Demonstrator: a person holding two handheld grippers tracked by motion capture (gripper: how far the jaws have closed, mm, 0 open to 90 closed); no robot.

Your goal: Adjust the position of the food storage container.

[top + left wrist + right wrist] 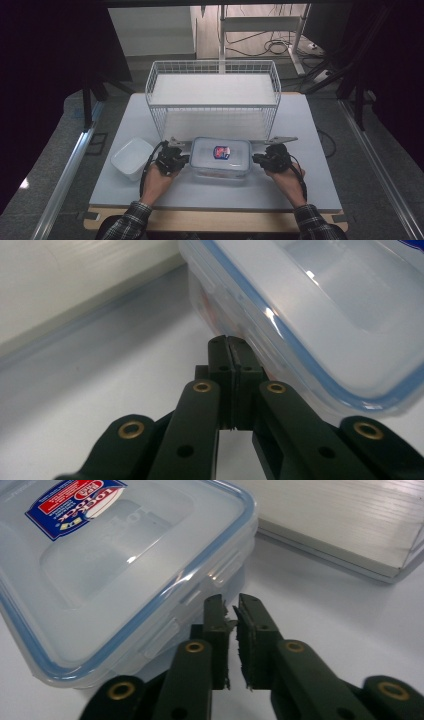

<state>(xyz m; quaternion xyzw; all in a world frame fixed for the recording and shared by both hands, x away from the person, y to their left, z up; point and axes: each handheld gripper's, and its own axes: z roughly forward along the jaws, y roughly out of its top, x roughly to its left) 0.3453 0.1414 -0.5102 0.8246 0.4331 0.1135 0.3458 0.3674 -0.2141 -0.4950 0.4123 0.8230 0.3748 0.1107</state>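
Observation:
A clear plastic food container point(220, 157) with a blue-sealed lid and a red and blue label lies on the white table, something reddish inside it. My left gripper point(186, 159) rests against its left end. In the left gripper view the jaws are shut point(227, 342) with nothing between them, and their tips meet the container's point(325, 315) side flap. My right gripper point(256, 159) sits at the container's right end. Its jaws point(229, 602) are shut with only a thin slit and nothing gripped, just short of the lid clip of the container point(100, 565).
A white wire basket shelf point(212, 85) stands right behind the container, and its white base board point(340, 520) lies close to my right gripper. An empty white tub point(131, 157) sits left of my left hand. Bare tabletop point(210, 192) runs along the front edge.

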